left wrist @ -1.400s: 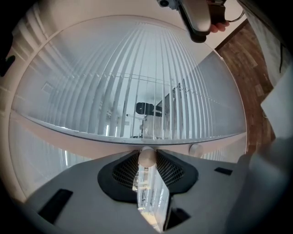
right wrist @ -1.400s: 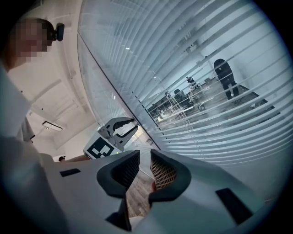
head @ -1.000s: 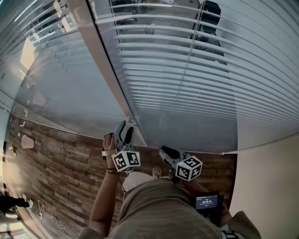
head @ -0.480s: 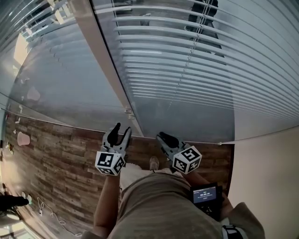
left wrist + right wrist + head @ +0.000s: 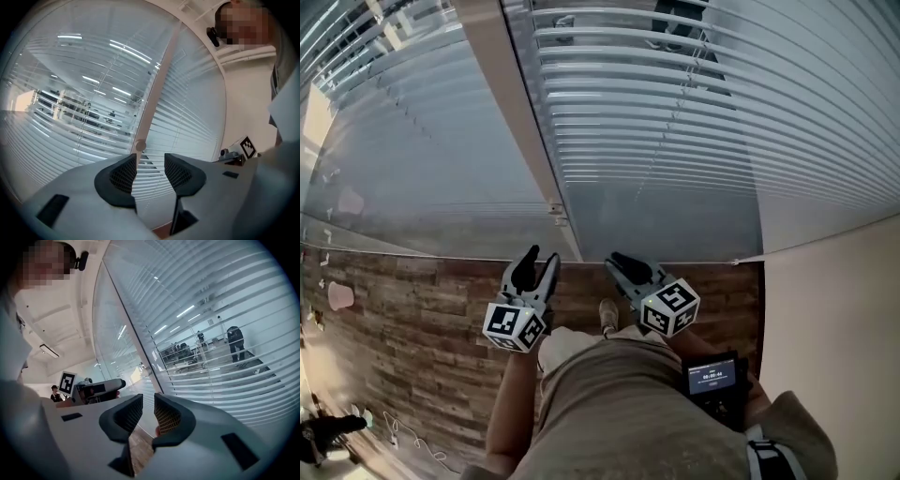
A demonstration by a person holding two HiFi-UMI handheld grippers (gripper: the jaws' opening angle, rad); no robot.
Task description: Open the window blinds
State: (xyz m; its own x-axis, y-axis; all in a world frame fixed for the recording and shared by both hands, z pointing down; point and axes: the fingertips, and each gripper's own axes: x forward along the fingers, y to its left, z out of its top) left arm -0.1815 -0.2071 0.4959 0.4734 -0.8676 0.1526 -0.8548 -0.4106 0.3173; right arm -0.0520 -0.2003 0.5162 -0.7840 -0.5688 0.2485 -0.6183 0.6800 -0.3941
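I hold my left gripper [image 5: 536, 258] [image 5: 150, 171] low in front of my body, pointing forward and up a bit. Its jaws are apart and nothing is between them. My bare left forearm [image 5: 511, 403] reaches straight out to it. My right gripper [image 5: 623, 267] [image 5: 144, 411] is just beside it, not touching, tipped toward the left one. Its jaws have only a thin gap, with nothing in it. Each gripper's marker cube [image 5: 514, 325] faces up at me.

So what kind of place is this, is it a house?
Most likely an office, not a house. Long slatted blinds hang over tall glass walls, the floor is wood plank, and through the slats there's a big room with strip lights and a person standing.
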